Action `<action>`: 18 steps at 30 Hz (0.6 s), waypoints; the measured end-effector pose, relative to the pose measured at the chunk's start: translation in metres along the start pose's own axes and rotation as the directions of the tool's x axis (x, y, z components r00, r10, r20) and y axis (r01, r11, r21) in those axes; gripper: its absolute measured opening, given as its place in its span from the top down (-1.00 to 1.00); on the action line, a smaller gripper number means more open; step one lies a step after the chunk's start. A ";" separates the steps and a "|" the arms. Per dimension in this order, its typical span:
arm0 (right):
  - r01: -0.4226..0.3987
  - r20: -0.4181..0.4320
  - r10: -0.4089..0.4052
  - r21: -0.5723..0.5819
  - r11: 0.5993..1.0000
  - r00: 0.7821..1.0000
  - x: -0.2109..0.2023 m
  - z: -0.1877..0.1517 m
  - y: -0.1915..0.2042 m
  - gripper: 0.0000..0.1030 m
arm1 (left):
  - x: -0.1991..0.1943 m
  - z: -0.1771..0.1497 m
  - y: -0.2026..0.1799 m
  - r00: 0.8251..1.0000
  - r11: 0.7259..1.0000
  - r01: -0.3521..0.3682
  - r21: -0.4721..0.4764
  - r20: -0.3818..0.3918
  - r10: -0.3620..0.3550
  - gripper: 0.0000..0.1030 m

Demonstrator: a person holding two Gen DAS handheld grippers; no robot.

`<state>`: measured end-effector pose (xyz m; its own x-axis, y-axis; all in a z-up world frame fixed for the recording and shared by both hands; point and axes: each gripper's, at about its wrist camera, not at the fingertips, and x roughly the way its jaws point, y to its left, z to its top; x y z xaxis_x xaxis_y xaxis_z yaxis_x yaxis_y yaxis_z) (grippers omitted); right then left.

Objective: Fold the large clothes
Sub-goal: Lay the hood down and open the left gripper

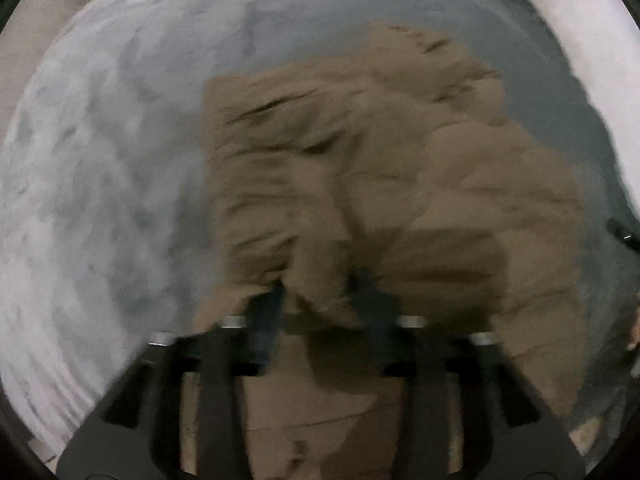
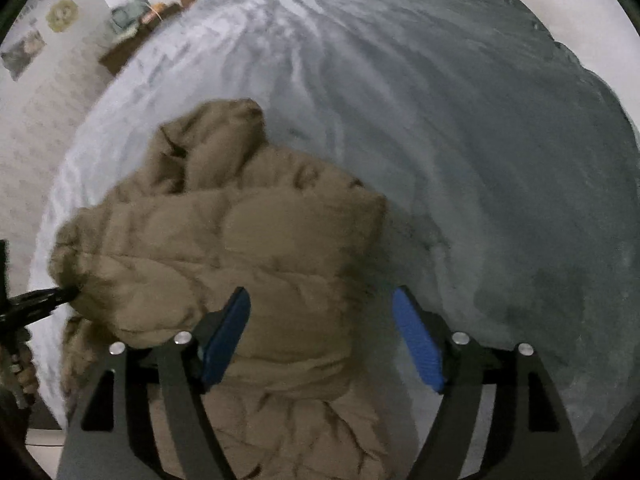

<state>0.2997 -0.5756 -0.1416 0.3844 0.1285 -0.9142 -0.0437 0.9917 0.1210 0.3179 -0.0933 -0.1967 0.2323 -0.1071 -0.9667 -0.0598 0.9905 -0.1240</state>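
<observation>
A tan quilted puffer jacket lies bunched on a grey bedspread. My left gripper is shut on a fold of the jacket; the view is blurred by motion. In the right wrist view the jacket lies crumpled at the lower left of the bed. My right gripper is open, its blue pads spread wide above the jacket's near edge and holding nothing. The left gripper shows at the far left of that view, gripping the jacket's left edge.
The grey bedspread covers the bed to the right and far side of the jacket. A wooden nightstand with small items stands beyond the bed at the upper left. A pale wall runs along the left.
</observation>
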 end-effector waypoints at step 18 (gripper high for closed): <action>0.088 0.123 -0.084 -0.027 0.996 0.989 0.011 0.010 0.031 -0.45 | -0.060 0.010 0.040 0.989 0.999 -0.039 0.016 0.147 0.036 -0.90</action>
<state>0.3116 -0.5436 -0.1441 0.4969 0.0433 -0.8667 -0.0349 0.9989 0.0299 0.3115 -0.0461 -0.1413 0.3698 -0.0572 -0.9274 -0.0529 0.9952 -0.0825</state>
